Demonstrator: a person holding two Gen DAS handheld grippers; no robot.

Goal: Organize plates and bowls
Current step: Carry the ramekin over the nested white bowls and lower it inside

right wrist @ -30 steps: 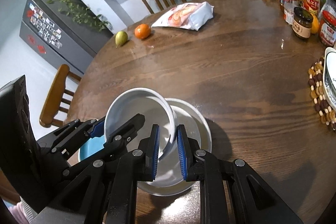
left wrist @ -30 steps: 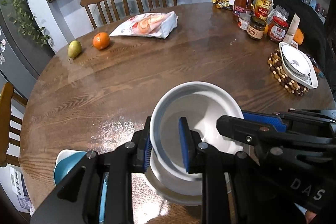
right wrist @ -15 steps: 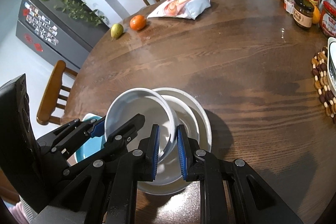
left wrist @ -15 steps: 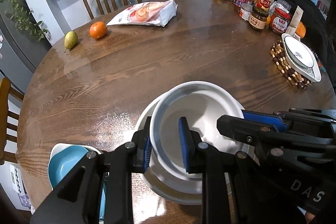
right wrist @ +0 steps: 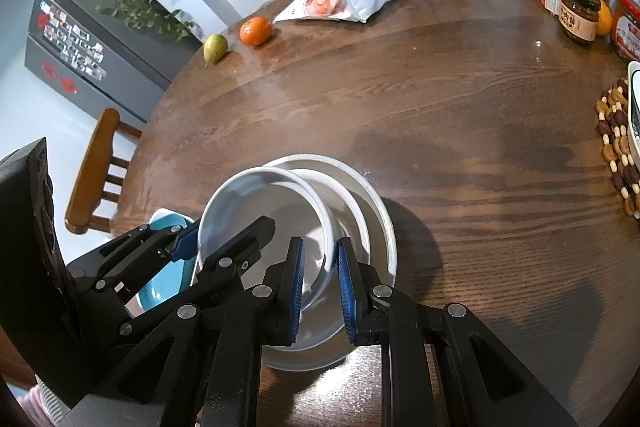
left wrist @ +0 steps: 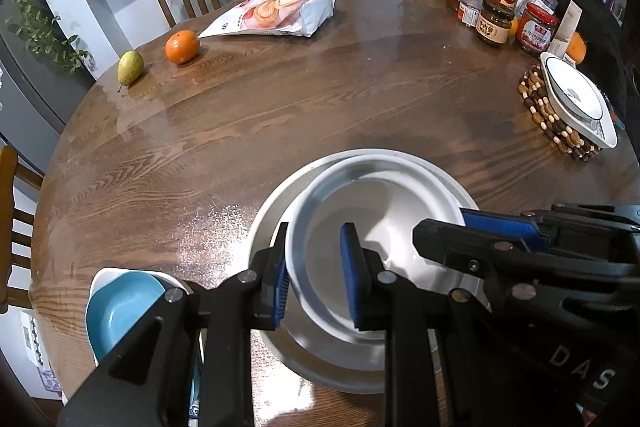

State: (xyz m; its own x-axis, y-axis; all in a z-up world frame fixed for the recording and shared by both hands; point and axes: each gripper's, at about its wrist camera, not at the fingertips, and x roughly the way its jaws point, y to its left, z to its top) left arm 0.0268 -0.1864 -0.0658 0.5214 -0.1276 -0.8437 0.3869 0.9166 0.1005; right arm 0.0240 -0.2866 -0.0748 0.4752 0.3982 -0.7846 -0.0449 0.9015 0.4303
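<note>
Two hand-held grippers pinch opposite sides of a white bowl [left wrist: 360, 227] above a wider white plate [left wrist: 264, 227] on a round wooden table [left wrist: 280, 115]: the left gripper [left wrist: 316, 277] has its blue pads clamped over the bowl's near-left rim, one pad inside and one outside, while the right gripper [right wrist: 320, 291] grips the rim on the other side in the same way. Compared with a second ago, more of the plate's rim shows beyond the bowl on its left and far sides, and the bowl now sits lower and closer within the plate, tilted slightly in the right wrist view; both grips look unchanged. A blue bowl [left wrist: 120, 307] nested in a white dish lies just beside the plate at the table's near-left edge, more of it in view than before. Farther off sit a pear [left wrist: 130, 67], an orange [left wrist: 182, 46], a white snack bag [left wrist: 276, 13], a cluster of sauce bottles and jars [left wrist: 496, 7], and a patterned white dish [left wrist: 576, 99] on a beaded trivet [left wrist: 536, 103] at the right
</note>
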